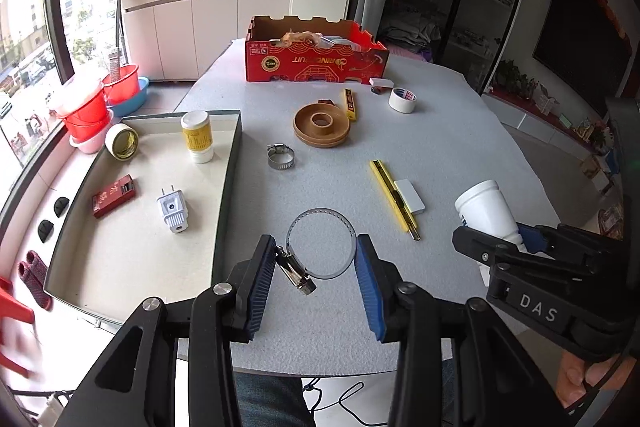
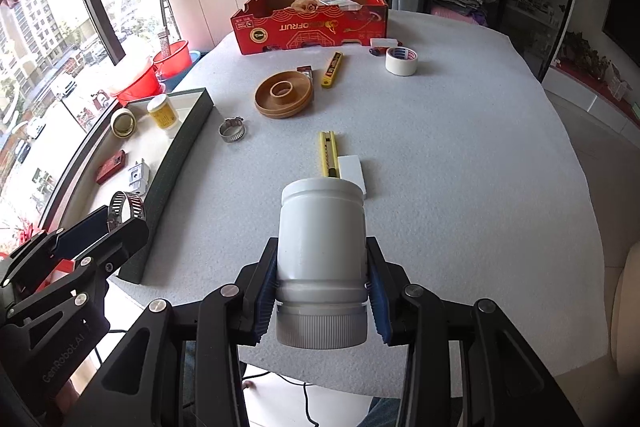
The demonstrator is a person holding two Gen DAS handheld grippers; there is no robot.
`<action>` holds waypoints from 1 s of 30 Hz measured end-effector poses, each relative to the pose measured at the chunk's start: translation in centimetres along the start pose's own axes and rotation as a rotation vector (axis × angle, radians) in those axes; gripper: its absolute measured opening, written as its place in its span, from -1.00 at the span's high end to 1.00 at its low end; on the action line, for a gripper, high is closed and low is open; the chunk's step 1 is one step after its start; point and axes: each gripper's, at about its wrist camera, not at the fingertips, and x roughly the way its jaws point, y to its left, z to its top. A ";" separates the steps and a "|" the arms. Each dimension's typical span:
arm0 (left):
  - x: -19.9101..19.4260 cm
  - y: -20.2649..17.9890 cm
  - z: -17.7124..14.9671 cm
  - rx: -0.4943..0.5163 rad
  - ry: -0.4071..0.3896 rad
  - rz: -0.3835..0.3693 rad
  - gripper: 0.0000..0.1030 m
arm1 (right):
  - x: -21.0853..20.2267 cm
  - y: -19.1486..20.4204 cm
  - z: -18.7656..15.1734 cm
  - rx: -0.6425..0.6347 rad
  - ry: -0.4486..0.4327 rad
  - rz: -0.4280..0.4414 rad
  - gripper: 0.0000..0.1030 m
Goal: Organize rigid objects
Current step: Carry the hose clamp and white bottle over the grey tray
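In the left wrist view my left gripper is shut on a large steel hose clamp, its ring spanning the gap between the blue pads and lifted off the grey table. The right wrist view shows that clamp next to the tray's near corner. My right gripper is shut on a white plastic jar, grey lid toward the camera, held above the table. The jar also shows at the right of the left wrist view. The tray on the left holds a tape roll, a yellow-labelled bottle, a red box and a white plug.
On the table lie a small hose clamp, a brown spool, a yellow utility knife beside a white block, a second yellow knife and white tape. A red cardboard box stands at the far edge.
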 end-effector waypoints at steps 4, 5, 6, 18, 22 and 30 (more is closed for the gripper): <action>-1.4 3.1 1.0 -0.052 -0.051 0.043 0.15 | 0.0 3.4 1.8 -0.058 -0.013 0.043 0.20; -1.7 4.0 1.2 -0.065 -0.063 0.057 0.16 | -0.1 4.2 2.2 -0.072 -0.017 0.056 0.20; -2.0 4.9 1.4 -0.078 -0.077 0.077 0.16 | -0.1 5.2 2.7 -0.088 -0.024 0.065 0.20; -2.1 14.4 3.2 -0.203 -0.098 0.230 0.15 | 1.2 14.1 7.6 -0.241 -0.047 0.167 0.20; -1.8 16.5 3.1 -0.229 -0.091 0.268 0.15 | 2.3 15.6 8.6 -0.257 -0.026 0.185 0.20; 0.1 18.2 2.8 -0.259 -0.060 0.304 0.15 | 4.3 17.7 9.4 -0.278 0.010 0.201 0.20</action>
